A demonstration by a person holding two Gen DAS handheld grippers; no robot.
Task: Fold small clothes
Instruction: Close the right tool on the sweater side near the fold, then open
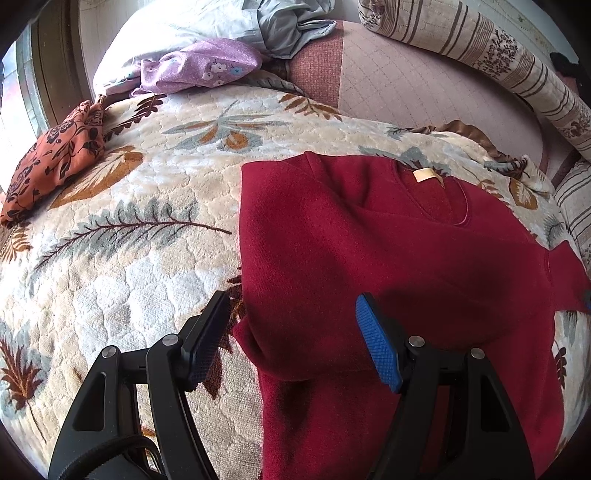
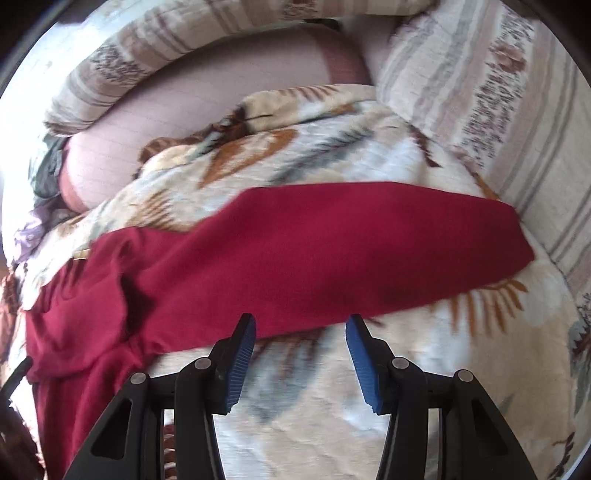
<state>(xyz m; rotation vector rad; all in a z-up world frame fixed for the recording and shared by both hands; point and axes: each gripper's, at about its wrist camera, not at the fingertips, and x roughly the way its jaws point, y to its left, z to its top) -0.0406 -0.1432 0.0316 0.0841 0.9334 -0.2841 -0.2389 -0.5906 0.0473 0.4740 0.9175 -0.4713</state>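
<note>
A dark red sweater (image 1: 388,266) lies flat on a leaf-patterned blanket (image 1: 147,229), its neck with a tan label (image 1: 424,174) at the far side and its left sleeve folded over the body. My left gripper (image 1: 293,306) is open and empty, hovering over the sweater's left edge near the folded sleeve. In the right wrist view the sweater's right sleeve (image 2: 332,243) stretches out sideways over the blanket (image 2: 314,406). My right gripper (image 2: 301,325) is open and empty, just in front of the sleeve's near edge.
An orange floral cloth (image 1: 55,162) lies at the blanket's left edge. A purple garment (image 1: 199,66) and pale grey clothes (image 1: 288,26) lie at the back. Striped bolsters (image 1: 498,62) (image 2: 498,122) border the far and right sides, with a pink sheet (image 1: 424,96) beyond the blanket.
</note>
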